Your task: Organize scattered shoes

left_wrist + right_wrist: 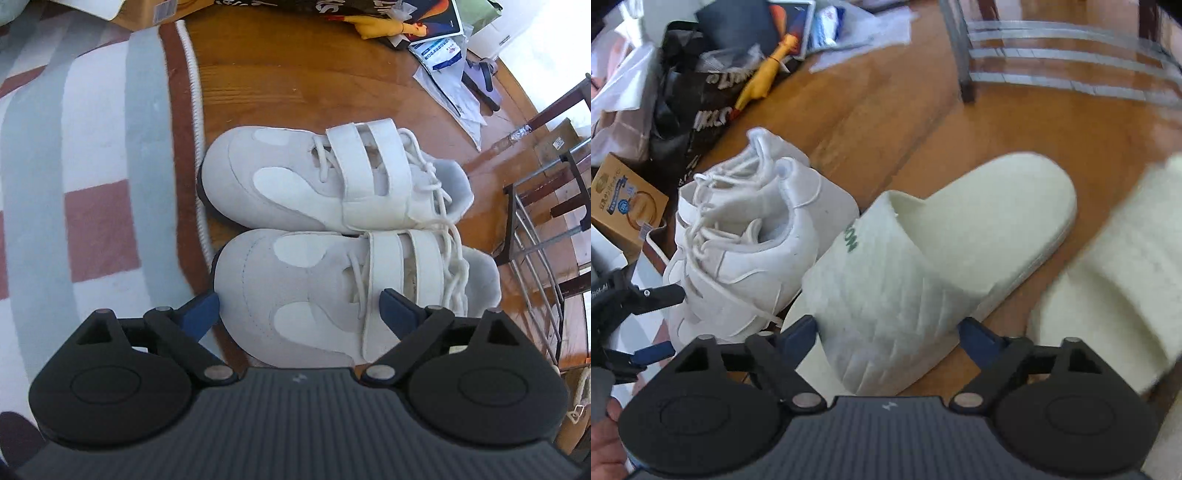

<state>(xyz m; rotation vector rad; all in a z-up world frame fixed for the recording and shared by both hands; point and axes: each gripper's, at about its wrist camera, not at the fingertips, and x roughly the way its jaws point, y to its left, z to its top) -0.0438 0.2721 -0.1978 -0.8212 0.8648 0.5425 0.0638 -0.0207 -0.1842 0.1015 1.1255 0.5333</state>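
While my left gripper [299,310] sits spread wide around the toe half of the nearer white sneaker [325,291], I see its twin sneaker [314,181] touching it just beyond, both on the wooden floor [266,88] beside a striped rug [85,166]. My right gripper [888,338] straddles a cream slipper [923,273], fingers apart; whether they touch it I cannot tell. A second slipper [1115,266] lies right of it, a metal rack [1052,51] farther off.
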